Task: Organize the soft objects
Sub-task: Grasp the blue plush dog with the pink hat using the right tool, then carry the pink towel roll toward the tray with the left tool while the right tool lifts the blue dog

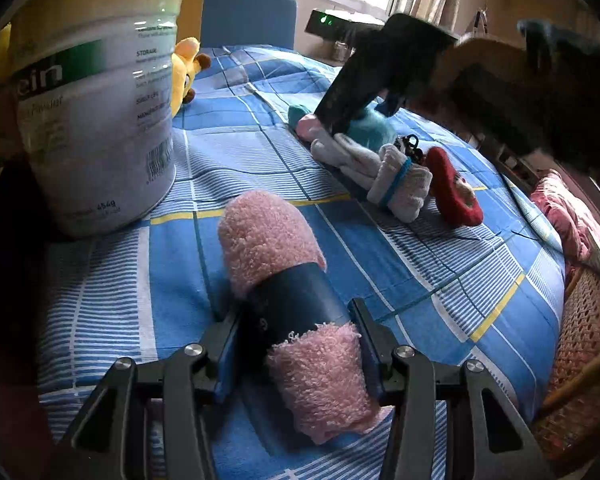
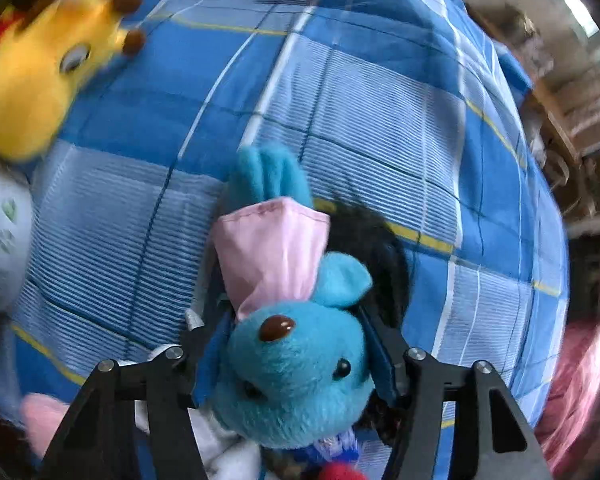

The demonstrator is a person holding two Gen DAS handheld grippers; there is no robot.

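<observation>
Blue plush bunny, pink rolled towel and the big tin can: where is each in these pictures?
Blue plush bunny (image 2: 296, 364): right wrist view, on its face.
Pink rolled towel (image 1: 268, 232): left wrist view, on its fluffy far end.
Tin can (image 1: 96, 112): left wrist view, on its label side.

The left gripper (image 1: 296, 354) is angled downward, its jaws closed on a pink roll (image 1: 288, 280). The right gripper (image 2: 290, 354) is pointed steeply down, its jaws set against a blue plush toy (image 2: 296, 376).
</observation>
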